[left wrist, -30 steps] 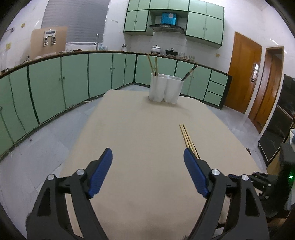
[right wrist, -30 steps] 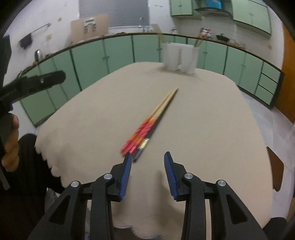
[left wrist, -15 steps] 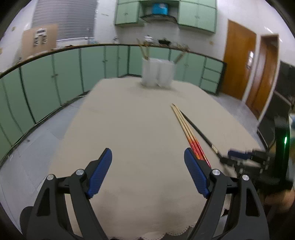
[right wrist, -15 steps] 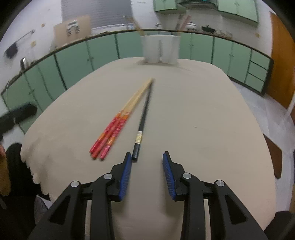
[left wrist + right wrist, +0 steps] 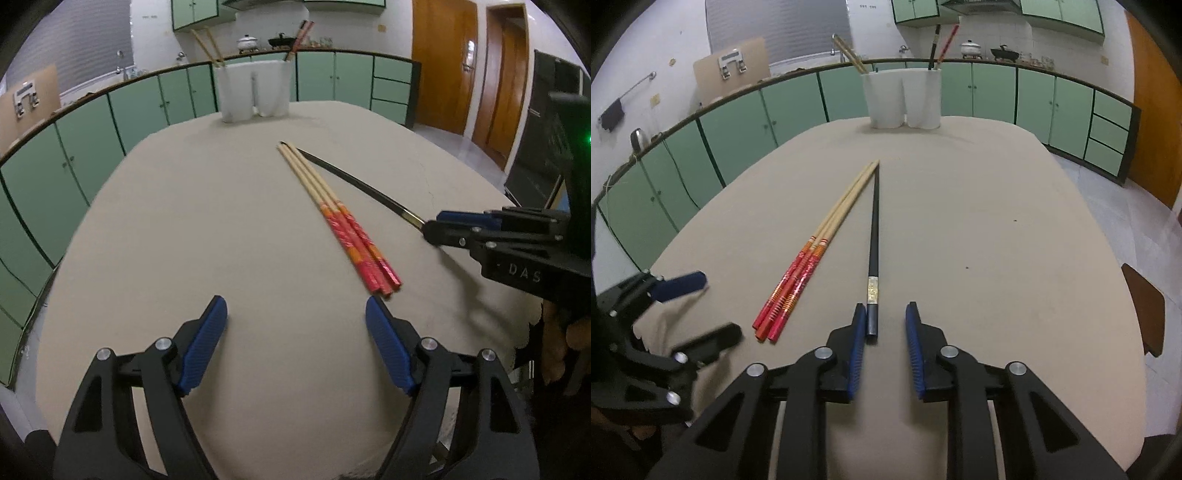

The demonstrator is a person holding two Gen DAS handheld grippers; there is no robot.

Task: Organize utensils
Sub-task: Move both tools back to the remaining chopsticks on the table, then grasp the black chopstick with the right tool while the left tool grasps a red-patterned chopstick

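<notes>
Both my grippers have come down closer to the table (image 5: 155, 229) since a moment ago. Back then my right gripper (image 5: 885, 325) sat just short of the black chopstick (image 5: 874, 236); now the thick end lies between its blue pads, right against the left pad (image 5: 857, 350). The jaws are closing, but a gap shows on the right side, so they do not pinch it yet. My left gripper (image 5: 296, 321) is wide, nothing between its jaws, and it hangs over bare cloth just before the ends of the red chopsticks (image 5: 334, 218).

The red chopsticks lie side by side mid-table — pale wood at the thin end, shiny red and orange at the thick end. Their tips almost meet the black one's tip. That one is thin, dark and glossy with a small gold band near the thick end.

The table wears a plain tan cloth with a wavy, lacy edge. At the far side stands a white holder (image 5: 903, 99), two round cups joined, smooth — more chopsticks stick out of it.

My gripper pads are blue with little ridges; the arms are black plastic with silver bolts. In the left view I can read "DAS" on the right gripper's body.
</notes>
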